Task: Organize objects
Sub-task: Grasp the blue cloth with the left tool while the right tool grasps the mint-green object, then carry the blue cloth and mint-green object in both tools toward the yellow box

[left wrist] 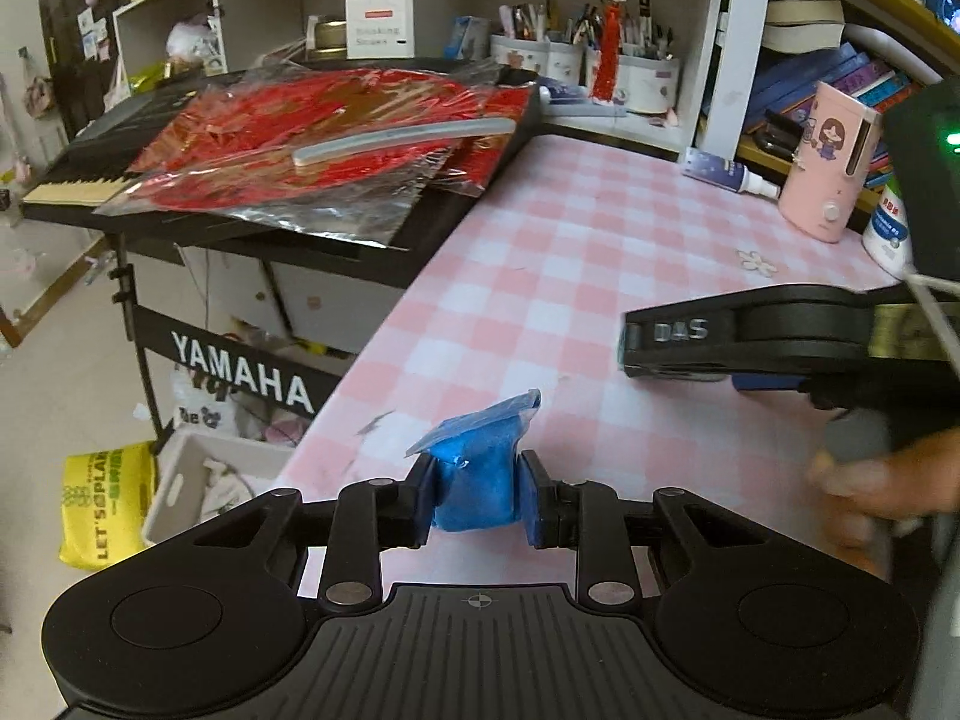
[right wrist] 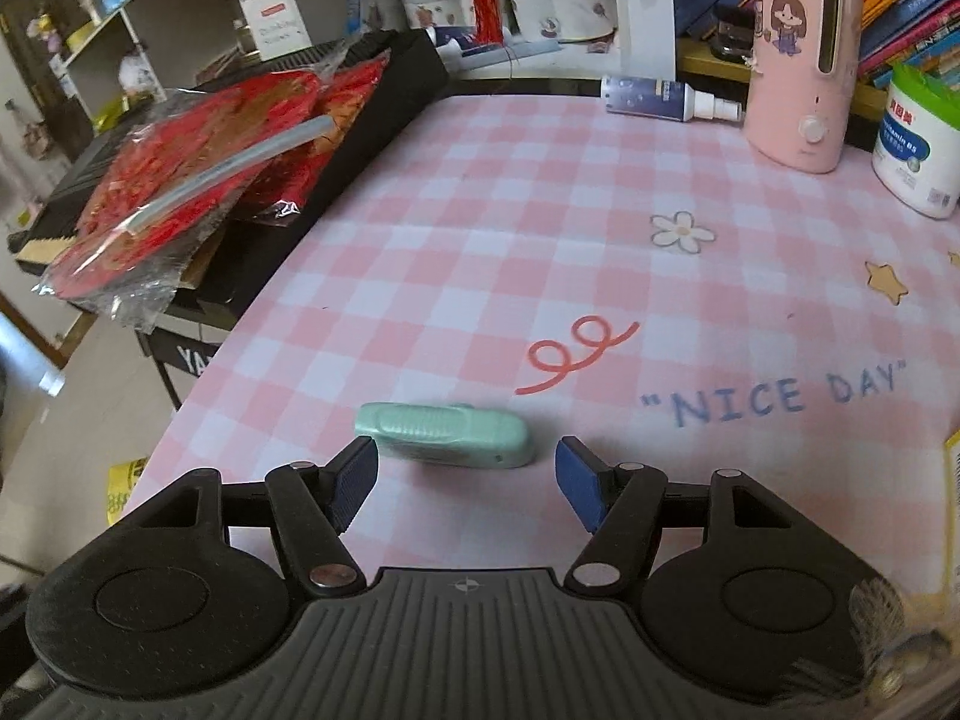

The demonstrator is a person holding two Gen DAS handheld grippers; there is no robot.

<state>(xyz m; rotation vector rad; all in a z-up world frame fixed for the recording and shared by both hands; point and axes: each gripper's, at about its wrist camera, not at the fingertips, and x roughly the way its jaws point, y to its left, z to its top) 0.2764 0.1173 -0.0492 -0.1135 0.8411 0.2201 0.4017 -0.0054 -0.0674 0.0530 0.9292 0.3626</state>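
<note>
Two things matter to me here: a small blue packet (left wrist: pixel 480 480) and a mint-green clip-like piece (right wrist: pixel 444 435). My left claw (left wrist: pixel 480 498) is clamped on the blue packet, its pads pressing both sides and holding it clear above the pink checked tabletop (left wrist: pixel 570 252). The mint-green piece lies flat on that tabletop, just left of the printed "NICE DAY" lettering (right wrist: pixel 774 396) and below the red squiggle (right wrist: pixel 576 354). My right claw (right wrist: pixel 465 480) hangs just short of the piece with its jaws apart, and I cannot see either pad touching it. In the left view that right claw (left wrist: pixel 624 342) reaches in from the right, a blurred hand (left wrist: pixel 870 480) on its grip. Beyond the lettering, at the tabletop's far edge, stand a pink humidifier (right wrist: pixel 798 60), a white tub (right wrist: pixel 918 144) and a lying spray bottle (right wrist: pixel 666 97). Left of the tabletop, red foil packets (left wrist: pixel 312 138) cover a keyboard (left wrist: pixel 90 180).
</note>
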